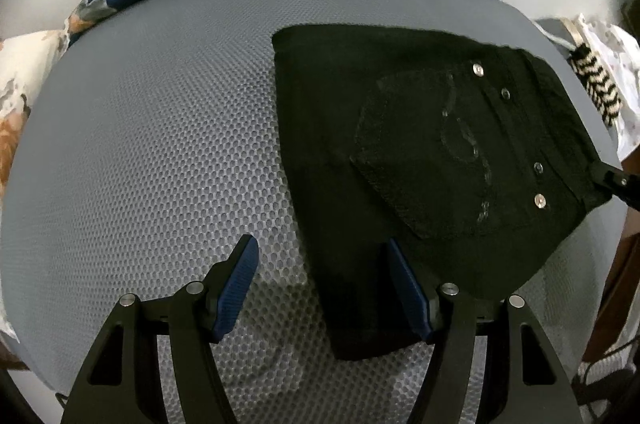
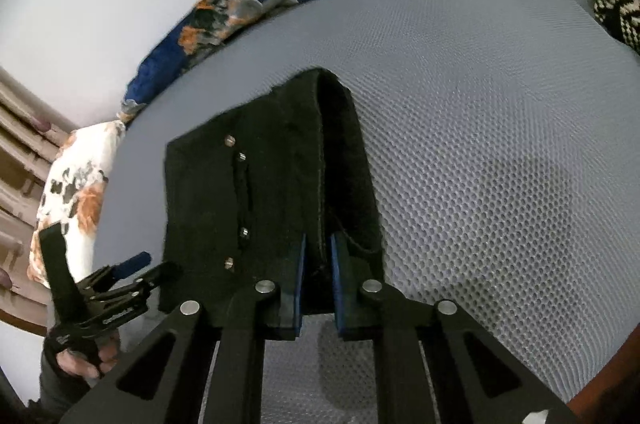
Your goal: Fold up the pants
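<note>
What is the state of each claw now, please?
Left claw: open, holding nothing.
Right claw: closed on the pants at the waistband.

Right tool (image 2: 318,256) clamps black pants (image 2: 256,192); grey mat (image 2: 480,104) beneath

Only lettering I can spot is white print on the left gripper (image 2: 132,266) body at 8 o'clock, too blurry to read.

Left tongs (image 1: 322,256) wide apart, right tongs (image 2: 318,244) pinched nearly together.
</note>
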A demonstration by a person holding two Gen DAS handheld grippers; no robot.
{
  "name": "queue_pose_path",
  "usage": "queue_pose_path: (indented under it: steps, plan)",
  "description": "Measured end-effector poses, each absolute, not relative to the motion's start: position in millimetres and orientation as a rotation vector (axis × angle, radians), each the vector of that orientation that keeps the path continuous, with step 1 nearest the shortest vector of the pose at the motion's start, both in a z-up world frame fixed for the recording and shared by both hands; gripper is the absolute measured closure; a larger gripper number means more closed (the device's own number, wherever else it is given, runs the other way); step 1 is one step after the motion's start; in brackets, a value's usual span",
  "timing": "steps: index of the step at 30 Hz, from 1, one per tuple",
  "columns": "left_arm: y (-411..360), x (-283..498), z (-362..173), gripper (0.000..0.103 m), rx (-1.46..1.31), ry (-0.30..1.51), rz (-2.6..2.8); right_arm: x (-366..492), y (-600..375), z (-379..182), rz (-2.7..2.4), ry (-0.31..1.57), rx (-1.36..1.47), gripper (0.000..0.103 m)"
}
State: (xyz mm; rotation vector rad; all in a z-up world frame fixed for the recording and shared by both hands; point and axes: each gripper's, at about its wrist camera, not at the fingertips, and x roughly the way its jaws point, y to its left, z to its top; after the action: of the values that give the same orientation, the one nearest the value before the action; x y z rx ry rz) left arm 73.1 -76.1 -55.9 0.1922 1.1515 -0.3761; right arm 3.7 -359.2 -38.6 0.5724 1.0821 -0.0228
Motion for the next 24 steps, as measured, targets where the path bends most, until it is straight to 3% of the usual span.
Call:
queue_pose_path:
  steps: [10, 19, 23, 24]
  plan:
    - [-78, 74, -68, 0.036, 0.197, 1.177, -0.358, 6, -363, -58, -0.036, 1.121, 0.606, 0.092]
    - [-80, 74, -67, 0.032, 0.205, 1.157, -0.347, 12, -356, -51, -0.047, 1.125, 0.525, 0.083]
    - [-77, 73, -62, 0.032, 0.187, 1.137, -0.344, 17, -355, -45, -0.063, 1.125, 0.485, 0.060]
    - [-76, 73, -62, 0.032, 0.193, 1.131, -0.339, 18, -355, -43, -0.065, 1.122, 0.478, 0.058]
